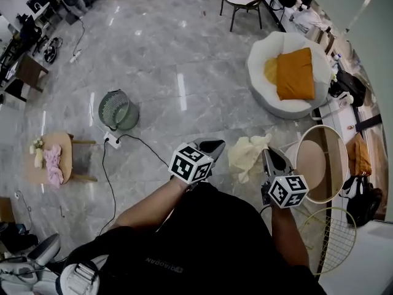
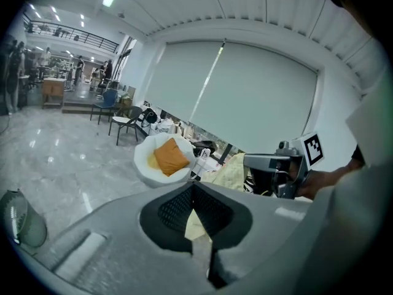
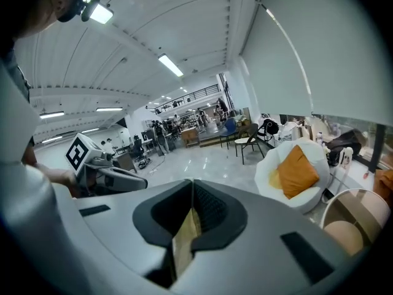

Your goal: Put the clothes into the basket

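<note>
A pale yellow garment (image 1: 247, 155) hangs between my two grippers, above the grey marble floor. My left gripper (image 1: 215, 146) is shut on one edge of it, and the cloth (image 2: 195, 223) shows pinched between the jaws in the left gripper view. My right gripper (image 1: 269, 152) is shut on the other edge, with the cloth (image 3: 184, 235) showing between its jaws in the right gripper view. The round grey-green basket (image 1: 118, 110) stands on the floor well off to the left of both grippers. It also shows at the lower left edge (image 2: 21, 217) of the left gripper view.
A small wooden table (image 1: 37, 174) at the far left carries pink clothes (image 1: 53, 163). A power strip and cable (image 1: 112, 141) lie beside the basket. A white armchair (image 1: 264, 54) with an orange cushion stands at the upper right. A round side table (image 1: 320, 163) is close to my right gripper.
</note>
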Tool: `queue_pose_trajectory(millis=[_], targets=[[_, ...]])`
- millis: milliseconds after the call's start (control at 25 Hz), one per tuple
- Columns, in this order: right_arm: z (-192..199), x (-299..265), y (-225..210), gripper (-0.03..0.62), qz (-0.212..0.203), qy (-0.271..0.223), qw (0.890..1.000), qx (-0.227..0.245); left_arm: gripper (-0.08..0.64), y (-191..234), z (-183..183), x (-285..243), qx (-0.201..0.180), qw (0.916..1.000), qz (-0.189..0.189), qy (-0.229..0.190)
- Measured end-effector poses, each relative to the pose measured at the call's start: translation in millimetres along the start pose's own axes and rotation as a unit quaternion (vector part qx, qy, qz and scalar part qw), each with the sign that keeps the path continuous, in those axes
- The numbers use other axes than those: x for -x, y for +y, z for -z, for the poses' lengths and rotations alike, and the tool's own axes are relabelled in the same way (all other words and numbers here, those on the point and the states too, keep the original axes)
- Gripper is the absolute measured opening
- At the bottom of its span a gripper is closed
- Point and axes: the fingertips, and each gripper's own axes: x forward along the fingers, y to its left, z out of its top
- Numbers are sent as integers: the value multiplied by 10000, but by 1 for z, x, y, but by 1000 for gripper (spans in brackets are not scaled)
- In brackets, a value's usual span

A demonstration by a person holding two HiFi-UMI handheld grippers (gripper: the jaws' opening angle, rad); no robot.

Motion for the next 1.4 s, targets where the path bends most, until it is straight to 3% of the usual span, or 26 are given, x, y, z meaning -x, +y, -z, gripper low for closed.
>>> queue_pose_trajectory(millis=[360, 560, 800, 1080, 1400], targets=[[-19, -90, 75, 23, -608, 127, 9975, 327, 2, 86, 3, 79, 317, 9964, -690, -373], [-39, -131, 111, 23, -1094, 126, 9928, 477, 2, 122, 9, 120, 647, 9883, -1247, -592], [-43, -177, 158, 23, -1673, 323, 9829, 699, 2, 153, 34, 176, 1147, 9700, -1977, -828], [-33, -231, 219, 23, -2400, 706, 9634, 962, 2, 189, 70, 235, 1797, 9371, -2798, -1066], [-39, -296, 283, 23, -3122, 958, 9384, 1126, 2, 242, 57, 270, 2034, 9150, -3250, -1254]])
